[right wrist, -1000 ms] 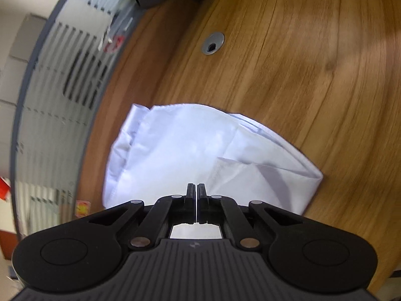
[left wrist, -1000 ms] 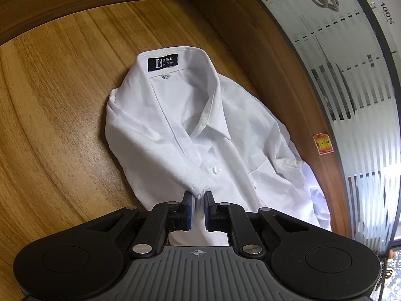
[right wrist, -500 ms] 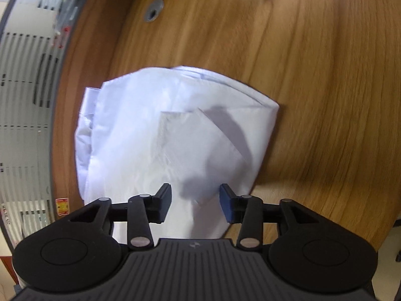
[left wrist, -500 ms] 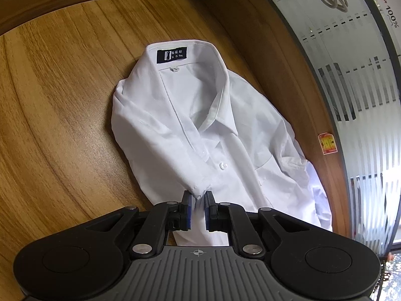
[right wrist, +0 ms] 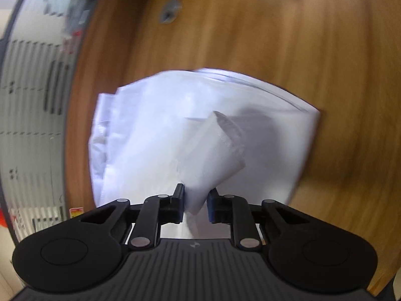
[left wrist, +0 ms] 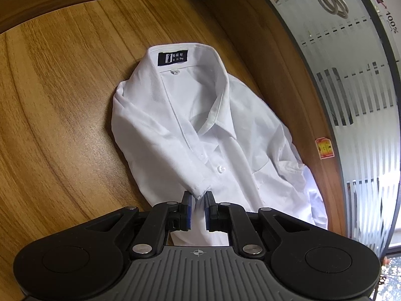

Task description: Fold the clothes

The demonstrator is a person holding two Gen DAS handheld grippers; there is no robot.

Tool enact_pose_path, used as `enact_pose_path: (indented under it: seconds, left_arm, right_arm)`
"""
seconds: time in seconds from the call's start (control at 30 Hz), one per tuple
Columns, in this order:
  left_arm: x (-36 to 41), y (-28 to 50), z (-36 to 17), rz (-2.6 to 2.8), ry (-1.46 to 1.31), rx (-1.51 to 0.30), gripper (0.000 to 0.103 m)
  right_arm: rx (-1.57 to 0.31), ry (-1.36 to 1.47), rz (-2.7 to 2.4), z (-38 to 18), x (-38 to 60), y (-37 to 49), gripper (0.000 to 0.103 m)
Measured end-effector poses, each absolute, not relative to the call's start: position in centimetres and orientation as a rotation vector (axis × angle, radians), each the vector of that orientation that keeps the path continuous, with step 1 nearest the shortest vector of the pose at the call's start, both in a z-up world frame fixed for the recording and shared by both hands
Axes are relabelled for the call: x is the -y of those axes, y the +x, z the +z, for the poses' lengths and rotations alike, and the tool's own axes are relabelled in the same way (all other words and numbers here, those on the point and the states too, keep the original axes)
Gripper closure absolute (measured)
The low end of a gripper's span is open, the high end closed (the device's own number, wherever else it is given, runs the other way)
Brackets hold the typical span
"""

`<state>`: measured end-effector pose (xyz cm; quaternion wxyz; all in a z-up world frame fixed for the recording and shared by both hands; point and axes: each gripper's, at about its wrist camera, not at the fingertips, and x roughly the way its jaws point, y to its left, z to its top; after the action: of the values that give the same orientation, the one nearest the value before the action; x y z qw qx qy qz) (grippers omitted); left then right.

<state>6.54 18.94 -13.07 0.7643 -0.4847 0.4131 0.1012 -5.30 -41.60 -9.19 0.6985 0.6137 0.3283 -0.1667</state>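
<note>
1. A wooden table [left wrist: 55, 115] fills both views, with a frosted, striped glass wall [left wrist: 363, 130] running along its far edge.
2. Nearest in the left wrist view, the left gripper [left wrist: 198, 207] is clamped on the cuff [left wrist: 199, 191] of a white shirt [left wrist: 225, 155]; the cloth is bunched between its blue pads.
3. In the right wrist view, which is blurred, the right gripper [right wrist: 196, 202] is closing, with a folded flap [right wrist: 215, 160] of the shirt [right wrist: 155, 135] between the jaws; I cannot tell whether both pads press on it yet.
4. The shirt lies on the table beside the glass, front up, with a button [left wrist: 221, 168] just past the cuff and a chest pocket [left wrist: 273, 173] to the right.
5. Farther off, the open collar [left wrist: 220, 100] carries a black label [left wrist: 173, 57] with white characters too small to read.
6. On the glass there is a red and yellow sticker [left wrist: 324, 148], writing illegible, and higher up the print "100%" [left wrist: 392, 26].
7. A coil of white cable [left wrist: 330, 0] hangs at the top.
</note>
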Motion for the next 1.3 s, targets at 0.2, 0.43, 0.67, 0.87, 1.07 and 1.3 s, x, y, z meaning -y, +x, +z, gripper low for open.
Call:
enact_pose_path:
  seconds: [0.2, 0.43, 0.67, 0.87, 1.07, 1.3]
  left_arm:
    - [-19.6, 6.2, -12.4, 0.198, -1.079, -0.855, 0.091]
    - [-19.1, 5.4, -13.2, 0.207, -1.018, -0.921, 0.091]
    - [-18.7, 4.9, -15.0, 0.233, -0.941, -1.005, 0.091]
    - [-18.5, 5.3, -15.9, 0.242, -0.882, -1.044, 0.089]
    - [-18.1, 5.3, -15.1, 0.238, -0.819, -1.051, 0.088]
    - [-18.0, 4.0, -12.1, 0.226, -0.751, -0.989, 0.088]
  right_arm:
    - [-0.634, 1.289, -0.229, -3.9, 42.0, -3.1, 0.087]
    - [-0.725, 1.234, -0.279, -6.0, 42.8, -5.4, 0.087]
    - [-0.854, 1.187, -0.373, -10.6, 43.0, -8.4, 0.087]
    - [-0.923, 1.068, -0.381, -12.2, 42.0, -8.4, 0.087]
    - [-0.966, 0.934, -0.370, -10.4, 41.7, -7.9, 0.077]
    - [-1.023, 0.546, -0.336, -5.6, 39.4, -6.9, 0.058]
